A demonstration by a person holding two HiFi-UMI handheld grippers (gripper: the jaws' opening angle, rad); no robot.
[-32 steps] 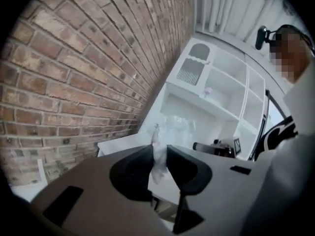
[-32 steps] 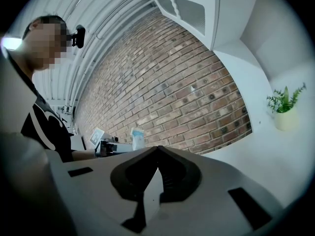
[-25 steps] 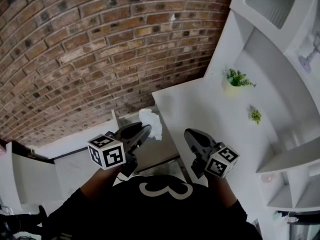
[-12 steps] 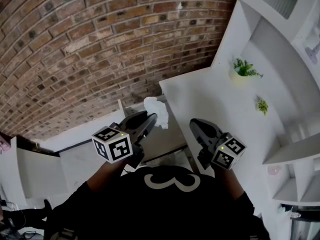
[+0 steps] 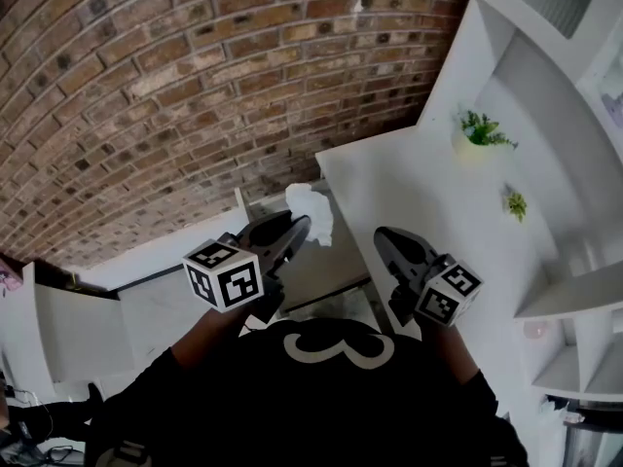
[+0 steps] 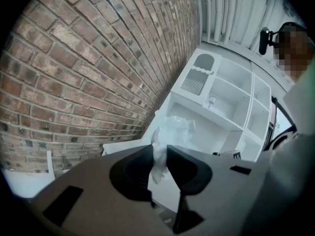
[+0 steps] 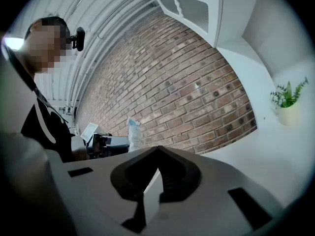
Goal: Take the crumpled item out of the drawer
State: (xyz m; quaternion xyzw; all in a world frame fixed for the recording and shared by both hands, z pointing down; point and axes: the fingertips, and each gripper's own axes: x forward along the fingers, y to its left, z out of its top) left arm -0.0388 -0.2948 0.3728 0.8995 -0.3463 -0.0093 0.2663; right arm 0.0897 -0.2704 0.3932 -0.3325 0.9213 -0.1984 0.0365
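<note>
The left gripper (image 6: 158,149) has its jaws nearly together, pinching a crumpled white tissue (image 6: 173,128) that sticks up past the fingertips. The tissue hangs over the open drawer (image 5: 321,266), beside the white countertop (image 5: 419,193). The right gripper (image 7: 158,149) has its jaws tip to tip, with nothing between them.

A red-brown brick wall (image 5: 195,86) is closing off the far side, while the flat white bench (image 5: 409,193) is lying bare ahead of the right tongs (image 5: 380,233). A leafy green potted plant (image 5: 479,134), a smaller green sprig (image 5: 516,204) and a white shelf unit (image 5: 574,305) are crowding its right end. The left tongs (image 5: 303,225), clamping crumpled white paper (image 5: 313,212), are hanging beside its left edge.
</note>
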